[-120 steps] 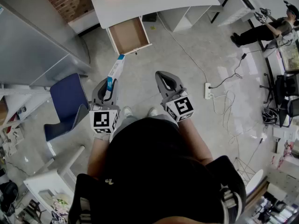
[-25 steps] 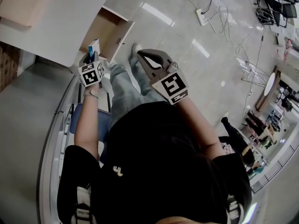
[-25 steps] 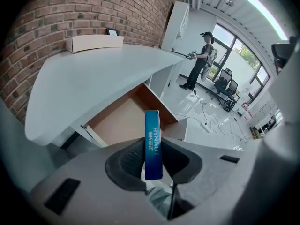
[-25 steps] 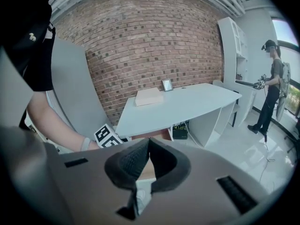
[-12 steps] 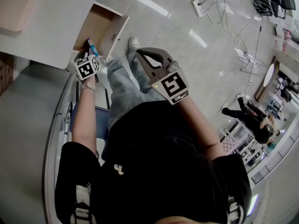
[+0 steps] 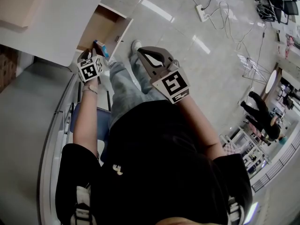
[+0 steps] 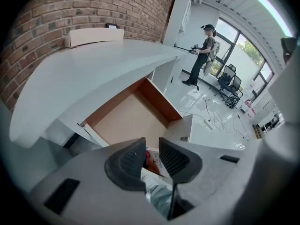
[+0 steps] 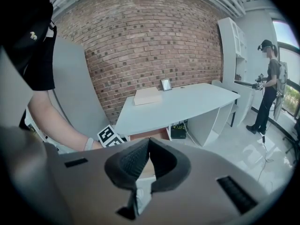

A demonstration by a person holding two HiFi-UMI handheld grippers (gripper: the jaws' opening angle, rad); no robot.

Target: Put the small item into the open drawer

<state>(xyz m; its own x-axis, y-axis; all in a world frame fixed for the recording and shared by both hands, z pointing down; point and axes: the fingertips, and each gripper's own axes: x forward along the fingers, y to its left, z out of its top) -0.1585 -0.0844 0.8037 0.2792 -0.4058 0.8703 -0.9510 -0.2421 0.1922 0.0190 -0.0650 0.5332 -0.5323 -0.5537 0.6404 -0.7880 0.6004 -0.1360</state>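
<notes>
Small carton [image 7: 152, 159] sat in the narrow gap between the left gripper [image 7: 151, 144] pads, apparently still pinched, tucked back from the tips. Head view put it right at the near rim of the open drawer [image 7: 161, 100], under the white desk [image 7: 93, 74]. Carry looked done; release into the drawer was still left. Long axis lay slanted, not upright: one end over the drawer, the other toward the person's leg. Right gripper [image 8: 148, 144] jaws were together, empty, well apart from the drawer.
</notes>
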